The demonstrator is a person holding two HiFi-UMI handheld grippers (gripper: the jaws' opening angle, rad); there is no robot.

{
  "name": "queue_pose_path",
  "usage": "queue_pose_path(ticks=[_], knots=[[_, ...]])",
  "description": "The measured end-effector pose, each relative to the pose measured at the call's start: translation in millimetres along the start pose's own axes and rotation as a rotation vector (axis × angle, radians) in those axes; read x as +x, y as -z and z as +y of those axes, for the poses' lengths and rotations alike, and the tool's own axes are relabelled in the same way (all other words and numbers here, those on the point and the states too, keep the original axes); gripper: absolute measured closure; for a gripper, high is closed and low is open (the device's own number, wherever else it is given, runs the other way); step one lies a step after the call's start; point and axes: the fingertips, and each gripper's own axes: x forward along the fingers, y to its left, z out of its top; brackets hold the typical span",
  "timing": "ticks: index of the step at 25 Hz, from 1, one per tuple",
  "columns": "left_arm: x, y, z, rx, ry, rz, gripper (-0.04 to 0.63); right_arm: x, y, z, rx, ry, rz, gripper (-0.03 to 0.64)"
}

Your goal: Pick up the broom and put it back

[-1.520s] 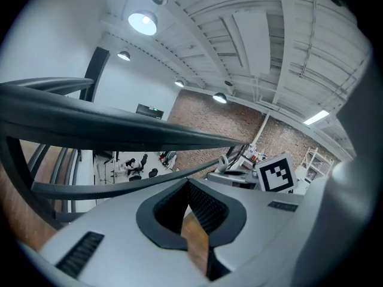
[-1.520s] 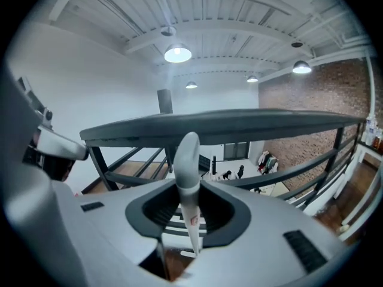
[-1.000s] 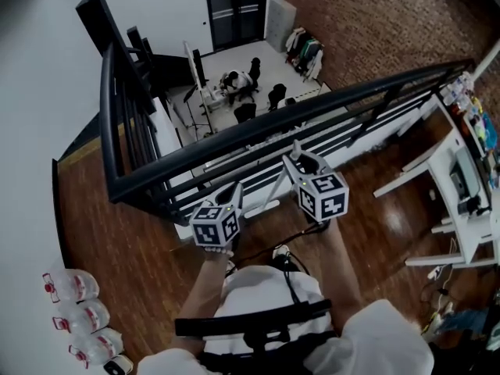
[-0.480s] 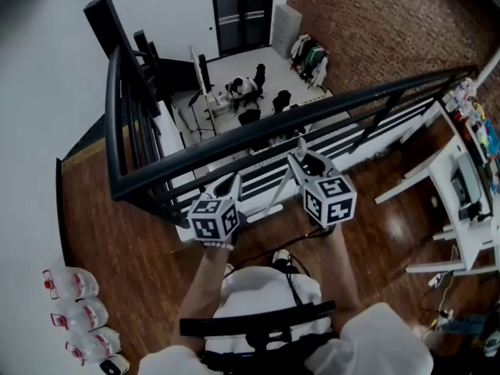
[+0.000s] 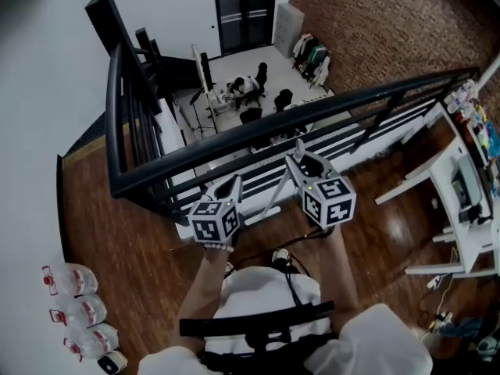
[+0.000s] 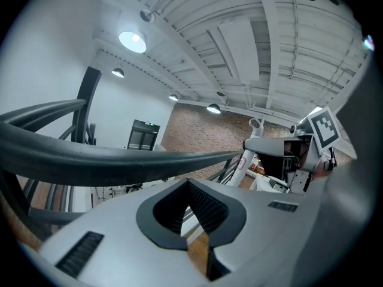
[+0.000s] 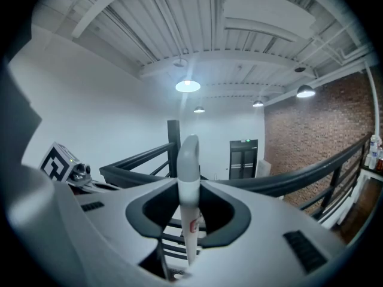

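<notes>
Gripping the broom handle: right gripper has its jaws clamped on the white shaft, which slants down to the left on the near side of the black railing. Left gripper sits just left of it, jaws closed together on nothing, above the wood floor

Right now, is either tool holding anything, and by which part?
The right tool grips the white broom handle just below its top end; the left tool holds nothing.
</notes>
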Motion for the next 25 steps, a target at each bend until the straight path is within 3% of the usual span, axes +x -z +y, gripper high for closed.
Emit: queue_pose_path(ticks=[8,25], knots=[[-7,6,16,-0.024,-0.033,0.007,0.607,22,23,11,-0.01,-0.032,0.05,0.488],[-16,42,36,-0.065,-0.079,0.068,0.607,115,149,14,0.025,-0.128,0.318,0.488]])
